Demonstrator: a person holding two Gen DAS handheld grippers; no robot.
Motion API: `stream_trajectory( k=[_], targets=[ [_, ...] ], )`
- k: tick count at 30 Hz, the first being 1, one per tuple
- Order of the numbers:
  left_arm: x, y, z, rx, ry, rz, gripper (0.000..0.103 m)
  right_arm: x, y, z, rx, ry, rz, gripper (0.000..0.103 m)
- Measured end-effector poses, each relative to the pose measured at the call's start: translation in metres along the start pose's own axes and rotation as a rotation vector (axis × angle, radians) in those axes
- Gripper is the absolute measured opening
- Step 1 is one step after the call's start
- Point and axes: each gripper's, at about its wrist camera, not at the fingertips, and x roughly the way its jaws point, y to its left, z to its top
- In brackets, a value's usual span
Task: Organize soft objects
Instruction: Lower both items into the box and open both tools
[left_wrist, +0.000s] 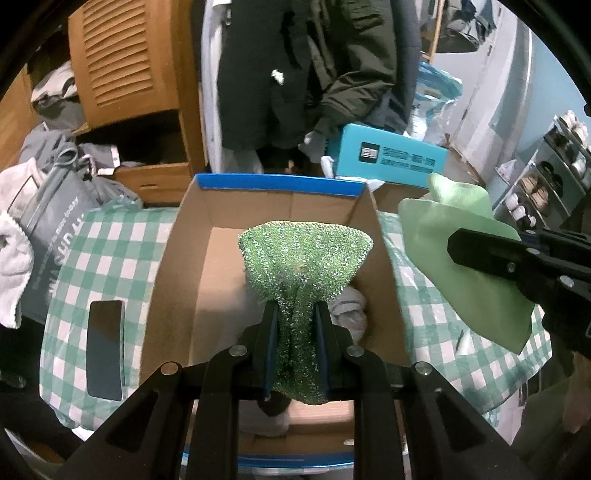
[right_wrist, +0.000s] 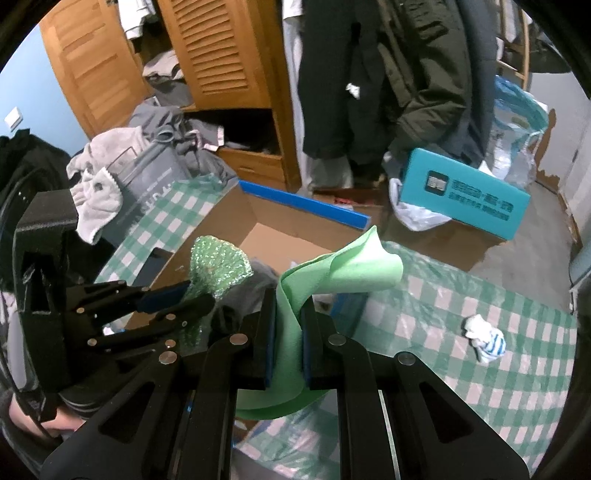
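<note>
The left tongs (left_wrist: 295, 325) are clenched on a sparkly green scrubbing cloth (left_wrist: 304, 254), which fans out above the pads and hangs over the open cardboard box (left_wrist: 177, 266). The box has a blue strip along its far rim and sits on a surface covered with a green-and-white checked cloth (left_wrist: 107, 258). Inside it, just right of the scrubbing cloth, lies a crumpled grey-white bundle (left_wrist: 349, 310) (what kind of fabric it is I cannot tell).

The right tongs (right_wrist: 287, 332) are clenched on a smooth pale green cloth (right_wrist: 340, 269); its loose end curls up and to the right above the pads, and a fold hangs down below them. From the left wrist camera this cloth shows to the right of the box, above the checked cloth near the box's right wall.

On the checked cloth, well to the right of the box, lies a small balled white sock with blue stripes (right_wrist: 485, 341). A dark phone (left_wrist: 105, 350) lies flat on the surface left of the box.

Beyond the surface stand a teal carton (right_wrist: 461, 195), a wooden wardrobe with slatted doors (right_wrist: 214, 48), dark coats hanging (right_wrist: 369, 74), and a heap of grey and white clothes (right_wrist: 122, 162) at far left.
</note>
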Motion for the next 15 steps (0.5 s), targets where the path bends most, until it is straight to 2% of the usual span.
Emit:
stream_trajectory(
  k=[15],
  targets=[
    [0.013,0.035,-0.003,-0.061,0.037,0.024,0.019,0.044,0.032,0.003,-0.047,0.067,0.035,0.011]
  ],
)
